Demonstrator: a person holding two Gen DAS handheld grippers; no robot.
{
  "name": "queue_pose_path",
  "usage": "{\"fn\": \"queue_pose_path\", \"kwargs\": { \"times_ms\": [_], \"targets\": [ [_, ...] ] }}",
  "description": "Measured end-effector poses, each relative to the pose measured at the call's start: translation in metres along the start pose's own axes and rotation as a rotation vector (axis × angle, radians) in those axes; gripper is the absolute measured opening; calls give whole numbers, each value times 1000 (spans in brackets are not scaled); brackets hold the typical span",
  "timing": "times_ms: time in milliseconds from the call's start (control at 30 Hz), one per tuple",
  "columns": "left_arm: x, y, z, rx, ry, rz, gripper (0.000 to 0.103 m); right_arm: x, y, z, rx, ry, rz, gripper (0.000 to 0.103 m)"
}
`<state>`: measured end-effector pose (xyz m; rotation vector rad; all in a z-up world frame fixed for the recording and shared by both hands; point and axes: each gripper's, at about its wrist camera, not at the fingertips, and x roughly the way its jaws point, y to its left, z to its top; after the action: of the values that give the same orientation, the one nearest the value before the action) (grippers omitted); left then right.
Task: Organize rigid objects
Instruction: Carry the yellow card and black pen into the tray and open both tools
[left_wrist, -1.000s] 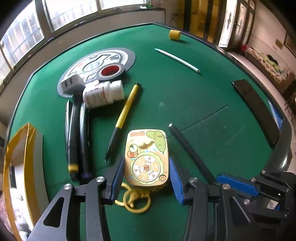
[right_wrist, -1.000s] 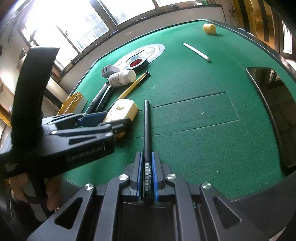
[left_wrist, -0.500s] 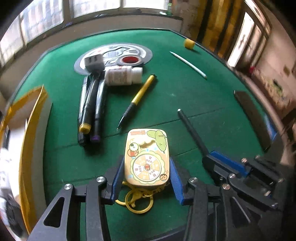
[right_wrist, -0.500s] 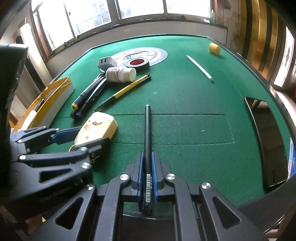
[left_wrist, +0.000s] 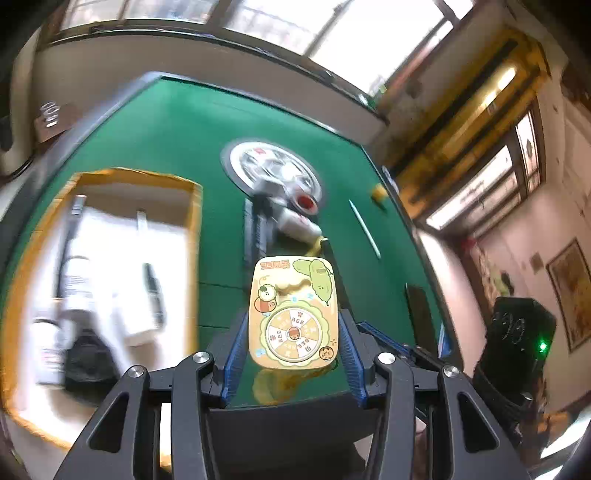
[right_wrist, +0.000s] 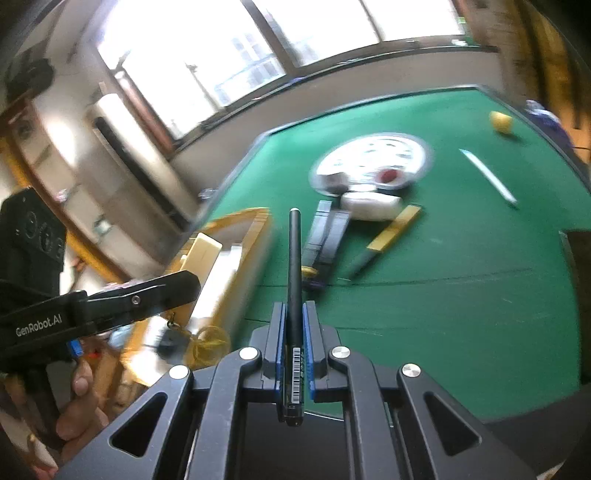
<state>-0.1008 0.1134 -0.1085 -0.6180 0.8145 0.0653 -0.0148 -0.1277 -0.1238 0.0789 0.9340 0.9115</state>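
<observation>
Both tools have lifted off the green worktop (left_wrist: 177, 122) within the last second. The left tool (left_wrist: 291, 332) stays clamped on the yellow spinner toy (left_wrist: 293, 314); the right tool (right_wrist: 293, 332) pinches the black pen (right_wrist: 294, 266). Both probably head for the yellow-rimmed box (left_wrist: 194, 221) at left.

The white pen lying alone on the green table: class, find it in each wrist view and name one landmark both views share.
Left wrist view: white pen lies right of centre, beyond the held yellow toy.
Right wrist view: white pen lies upper right.
Shared landmark: the small yellow block near the pen's far end.
</observation>
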Motion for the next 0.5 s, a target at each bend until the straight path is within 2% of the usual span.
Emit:
{"fn": "queue_pose_path", "kwargs": {
  "times_ms": [100, 267, 500],
  "targets": [
    [-27, 27, 11, -54, -48, 28, 49, 10, 26, 10, -37, 11, 49, 9],
    [-46, 67, 34, -128, -111, 85, 49, 46, 67, 27, -99, 76, 124, 9],
    [-14, 120, 70, -242, -81, 102, 49, 112, 90, 50, -112, 151, 113, 9]
  ]
}}
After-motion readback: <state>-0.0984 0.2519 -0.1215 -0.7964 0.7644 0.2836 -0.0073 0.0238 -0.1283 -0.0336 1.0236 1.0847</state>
